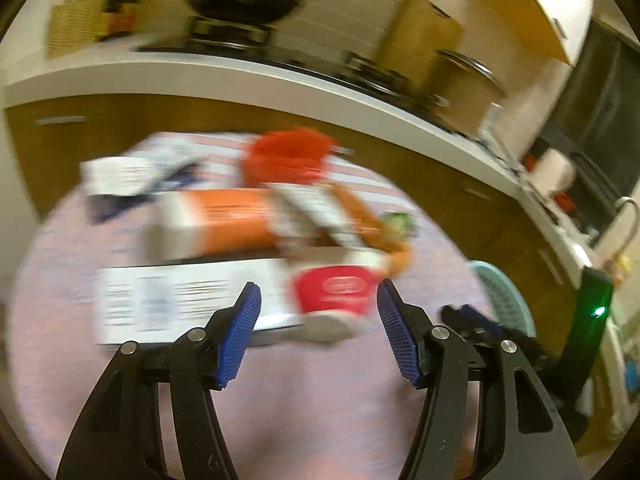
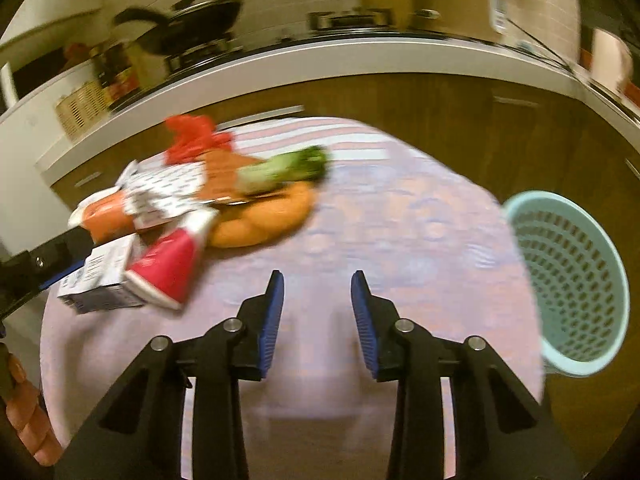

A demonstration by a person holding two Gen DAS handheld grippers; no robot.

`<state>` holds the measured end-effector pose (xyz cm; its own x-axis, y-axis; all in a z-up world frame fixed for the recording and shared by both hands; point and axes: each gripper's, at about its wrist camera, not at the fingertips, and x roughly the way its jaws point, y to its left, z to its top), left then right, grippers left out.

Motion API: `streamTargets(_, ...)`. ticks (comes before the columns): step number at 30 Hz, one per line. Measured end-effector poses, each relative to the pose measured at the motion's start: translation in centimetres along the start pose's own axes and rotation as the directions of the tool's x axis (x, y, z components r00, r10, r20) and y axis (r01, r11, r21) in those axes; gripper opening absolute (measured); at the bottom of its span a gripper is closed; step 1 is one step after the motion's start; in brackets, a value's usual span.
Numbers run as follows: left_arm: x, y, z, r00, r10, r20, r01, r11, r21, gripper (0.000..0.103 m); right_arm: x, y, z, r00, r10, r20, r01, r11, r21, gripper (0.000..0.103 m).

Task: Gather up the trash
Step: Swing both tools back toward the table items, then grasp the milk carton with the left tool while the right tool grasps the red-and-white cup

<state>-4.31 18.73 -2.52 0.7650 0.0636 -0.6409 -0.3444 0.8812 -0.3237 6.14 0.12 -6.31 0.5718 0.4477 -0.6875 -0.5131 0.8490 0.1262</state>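
Note:
A heap of trash lies on the round table's pink cloth [image 1: 320, 392]. It holds a red paper cup [image 1: 334, 292] on its side, a flat white box [image 1: 184, 300], an orange and white carton [image 1: 224, 220] and a crumpled red bag [image 1: 288, 156]. My left gripper [image 1: 318, 284] is open, and the cup lies just ahead of its blue pads, untouched. In the right wrist view the red cup [image 2: 168, 268], a green scrap [image 2: 284, 168] and an orange piece [image 2: 264, 216] sit to the left. My right gripper [image 2: 318, 276] is open over bare cloth with nothing between its pads.
A pale teal basket [image 2: 576, 280] stands at the table's right edge, also visible as the basket [image 1: 504, 300] behind my right gripper [image 1: 476, 324]. A white counter [image 2: 360, 56] with pans and a pot runs behind. The left gripper [image 2: 48, 260] and a hand [image 2: 24, 420] show at the left.

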Motion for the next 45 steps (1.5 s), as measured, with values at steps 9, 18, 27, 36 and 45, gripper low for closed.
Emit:
streamTargets(9, -0.9, 9.3, -0.9, 0.986, 0.164, -0.022, -0.164, 0.986, -0.003, 0.074, 1.7, 3.7, -1.0, 1.000, -0.015, -0.015, 0.014, 0.997, -0.073, 0.031)
streamTargets(18, -0.6, 5.9, -3.9, 0.992, -0.053, -0.112, 0.060, 0.997, 0.058, 0.072, 1.9, 1.8, -0.8, 1.000, 0.002, -0.027, -0.002, 1.000, -0.010, 0.031)
streamTargets(27, -3.2, 1.1, -6.9, 0.965, -0.182, -0.187, 0.219, 0.955, 0.202, 0.072, 0.6, -0.3, -0.5, 0.999, -0.040, -0.002, 0.040, 0.999, 0.023, 0.031)
streamTargets(36, -1.7, 1.5, -3.0, 0.991, -0.061, -0.119, 0.098, 0.936, 0.337, 0.082, -1.1, -0.8, 1.1, 1.000, 0.006, 0.019, -0.006, 0.999, 0.041, 0.031)
streamTargets(45, 3.4, 0.3, -3.5, 0.983, 0.073, -0.166, 0.006, 0.902, 0.432, 0.061, -0.5, 1.6, 2.3, 1.000, 0.030, 0.009, -0.030, 0.999, -0.026, 0.048)
